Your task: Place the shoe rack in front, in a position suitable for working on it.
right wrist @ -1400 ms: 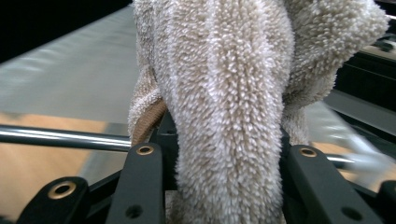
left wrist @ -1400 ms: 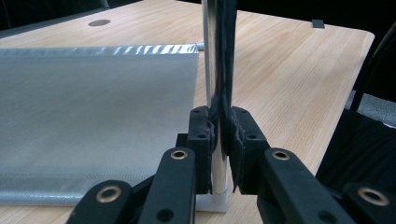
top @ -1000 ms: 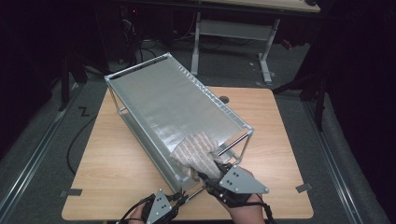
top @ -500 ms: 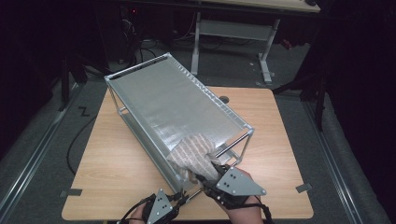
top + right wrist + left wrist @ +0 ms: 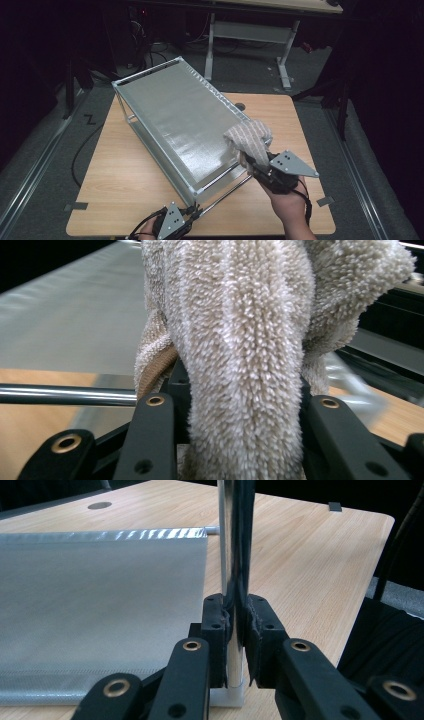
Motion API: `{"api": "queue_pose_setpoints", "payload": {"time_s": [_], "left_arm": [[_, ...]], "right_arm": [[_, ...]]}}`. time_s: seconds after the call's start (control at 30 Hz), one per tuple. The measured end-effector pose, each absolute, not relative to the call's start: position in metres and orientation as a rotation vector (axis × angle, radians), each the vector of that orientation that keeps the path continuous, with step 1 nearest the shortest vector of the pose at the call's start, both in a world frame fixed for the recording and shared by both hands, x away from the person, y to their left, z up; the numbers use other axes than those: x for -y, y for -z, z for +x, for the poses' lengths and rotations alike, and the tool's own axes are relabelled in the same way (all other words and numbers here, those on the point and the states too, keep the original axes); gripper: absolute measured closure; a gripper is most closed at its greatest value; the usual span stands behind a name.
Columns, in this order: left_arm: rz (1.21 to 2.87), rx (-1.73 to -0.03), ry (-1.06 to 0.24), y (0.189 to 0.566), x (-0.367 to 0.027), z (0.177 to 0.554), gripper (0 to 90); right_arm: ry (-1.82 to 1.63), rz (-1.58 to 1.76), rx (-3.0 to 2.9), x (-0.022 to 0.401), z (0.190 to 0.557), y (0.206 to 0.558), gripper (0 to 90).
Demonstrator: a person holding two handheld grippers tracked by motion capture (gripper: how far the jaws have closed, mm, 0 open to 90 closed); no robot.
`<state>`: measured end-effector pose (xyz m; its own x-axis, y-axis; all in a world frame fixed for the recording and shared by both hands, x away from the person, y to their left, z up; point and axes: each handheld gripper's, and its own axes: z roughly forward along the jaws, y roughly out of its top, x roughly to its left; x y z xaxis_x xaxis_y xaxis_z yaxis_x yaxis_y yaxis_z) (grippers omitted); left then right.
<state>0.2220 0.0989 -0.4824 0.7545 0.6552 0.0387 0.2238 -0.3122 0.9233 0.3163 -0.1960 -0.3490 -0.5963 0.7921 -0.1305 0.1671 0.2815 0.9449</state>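
Cloth first: a beige, fluffy terry cloth (image 5: 250,140) is bunched up between the jaws of the right gripper (image 5: 256,164), which are clamped on it about half closed, with pile spilling over both of them in the right gripper view (image 5: 240,365). In the high view it sits on the edge of the silver mesh shelf panel (image 5: 175,120), around 3 o'clock from the panel's middle. That panel is the top of a chrome wire-frame rack (image 5: 150,145) standing slantwise on the light wooden table (image 5: 115,185), taking up most of the tabletop.

Down at the table's 6 o'clock edge, the left gripper (image 5: 196,211) has its 2 jaws pinched tight on the rack's near corner post (image 5: 234,580), a shiny upright chrome tube ending in a white plastic foot (image 5: 227,695) that probably rests on the wood, though the jaws hide most of it.
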Motion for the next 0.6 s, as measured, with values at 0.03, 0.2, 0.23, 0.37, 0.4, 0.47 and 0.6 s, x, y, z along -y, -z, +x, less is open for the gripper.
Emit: {"api": "queue_pose_setpoints", "payload": {"time_s": [0.03, 0.2, 0.23, 0.37, 0.4, 0.47, 0.6], "left_arm": [[1.88, -0.675, -0.502, 0.482, -0.099, 0.222, 80.1], [1.882, -0.675, -0.502, 0.482, -0.099, 0.222, 80.1], [1.881, -0.675, -0.502, 0.482, -0.099, 0.222, 80.1], [1.88, -0.676, -0.5, 0.482, -0.099, 0.222, 80.1], [1.88, -0.676, -0.497, 0.482, -0.099, 0.223, 80.1], [1.878, -0.676, -0.495, 0.482, -0.098, 0.223, 80.1], [1.875, -0.673, -0.491, 0.483, -0.097, 0.224, 80.1]], "right_arm": [[-1.329, 0.869, -1.942, 0.199, 0.319, 0.349, 62.3], [-1.301, 0.924, -1.906, 0.212, 0.33, 0.348, 62.3], [-1.298, 0.935, -1.903, 0.215, 0.332, 0.348, 62.3], [-1.271, 0.973, -1.884, 0.223, 0.339, 0.346, 62.3], [-1.261, 0.973, -1.879, 0.226, 0.342, 0.346, 62.3], [-1.251, 0.995, -1.869, 0.23, 0.344, 0.346, 62.4], [-1.255, 1.012, -1.85, 0.238, 0.341, 0.346, 62.8]]}}
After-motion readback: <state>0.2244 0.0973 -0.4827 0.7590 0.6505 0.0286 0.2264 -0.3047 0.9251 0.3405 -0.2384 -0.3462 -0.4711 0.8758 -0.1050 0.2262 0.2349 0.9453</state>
